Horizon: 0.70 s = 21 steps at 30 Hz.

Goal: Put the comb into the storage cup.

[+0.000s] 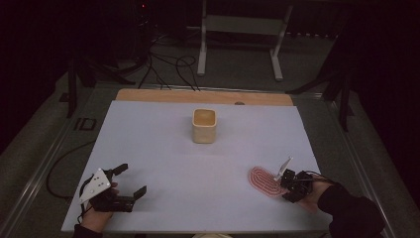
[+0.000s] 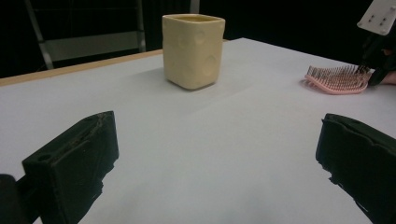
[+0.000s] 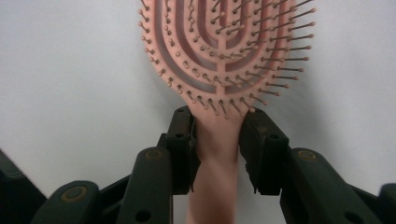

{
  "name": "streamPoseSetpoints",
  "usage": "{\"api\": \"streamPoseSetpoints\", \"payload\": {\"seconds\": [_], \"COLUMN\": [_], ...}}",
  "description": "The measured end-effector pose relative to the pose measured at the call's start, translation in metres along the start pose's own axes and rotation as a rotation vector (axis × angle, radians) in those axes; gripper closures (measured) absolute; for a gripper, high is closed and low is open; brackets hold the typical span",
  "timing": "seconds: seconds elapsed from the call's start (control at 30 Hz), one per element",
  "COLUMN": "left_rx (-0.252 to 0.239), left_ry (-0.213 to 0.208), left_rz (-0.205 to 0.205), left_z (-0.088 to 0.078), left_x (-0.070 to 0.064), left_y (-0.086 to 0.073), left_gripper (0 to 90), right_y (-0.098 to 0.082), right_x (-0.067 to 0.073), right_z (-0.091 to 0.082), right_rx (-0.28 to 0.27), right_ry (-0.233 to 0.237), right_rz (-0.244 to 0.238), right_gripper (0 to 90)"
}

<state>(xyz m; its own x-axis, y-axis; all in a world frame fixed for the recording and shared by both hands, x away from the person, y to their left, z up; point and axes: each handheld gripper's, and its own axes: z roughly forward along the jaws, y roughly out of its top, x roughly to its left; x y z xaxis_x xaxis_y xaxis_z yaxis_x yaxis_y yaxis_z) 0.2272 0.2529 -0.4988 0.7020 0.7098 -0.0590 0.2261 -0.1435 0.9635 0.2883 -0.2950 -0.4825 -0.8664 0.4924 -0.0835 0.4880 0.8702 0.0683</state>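
Black jaws of the right gripper (image 3: 217, 135) stand on either side of the pink hairbrush (image 3: 219, 51) handle, pads against it just below the bristled head. That hairbrush lies bristles up on the white table (image 1: 163, 148), well to the right of the yellow cup (image 1: 204, 126) and nearer the person. Left of the cup, also at the near edge, the left gripper (image 1: 130, 179) rests with jaws spread wide and nothing between them

No text, label, brand, number or sign can be read anywhere in these pictures.
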Motion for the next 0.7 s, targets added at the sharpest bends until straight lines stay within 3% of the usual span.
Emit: {"api": "streamPoseSetpoints", "payload": {"seconds": [0.07,0.3,0.5,0.7], "left_rx": [0.001,0.005,0.005,0.009], "left_ry": [0.000,-0.001,-0.003,-0.004], "left_rz": [0.000,0.003,-0.001,-0.002], "left_z": [-0.0001,0.0002,0.0004,0.0008], "left_x": [-0.0002,-0.0004,0.0000,0.0000], "left_y": [-0.0002,-0.0004,-0.0007,-0.0007], "left_gripper": [0.3,0.3,0.3,0.3], "right_y": [0.0000,-0.0004,-0.0057,-0.0073], "right_x": [-0.0006,-0.0013,-0.0009,0.0019], "right_z": [0.0022,0.0024,0.0035,0.0034], "right_rx": [0.007,0.013,-0.025,-0.037], "right_ry": [0.001,0.020,0.017,-0.002], "right_rz": [-0.015,0.012,0.035,0.026], "right_gripper": [66.8,68.0,69.5,70.0]}}
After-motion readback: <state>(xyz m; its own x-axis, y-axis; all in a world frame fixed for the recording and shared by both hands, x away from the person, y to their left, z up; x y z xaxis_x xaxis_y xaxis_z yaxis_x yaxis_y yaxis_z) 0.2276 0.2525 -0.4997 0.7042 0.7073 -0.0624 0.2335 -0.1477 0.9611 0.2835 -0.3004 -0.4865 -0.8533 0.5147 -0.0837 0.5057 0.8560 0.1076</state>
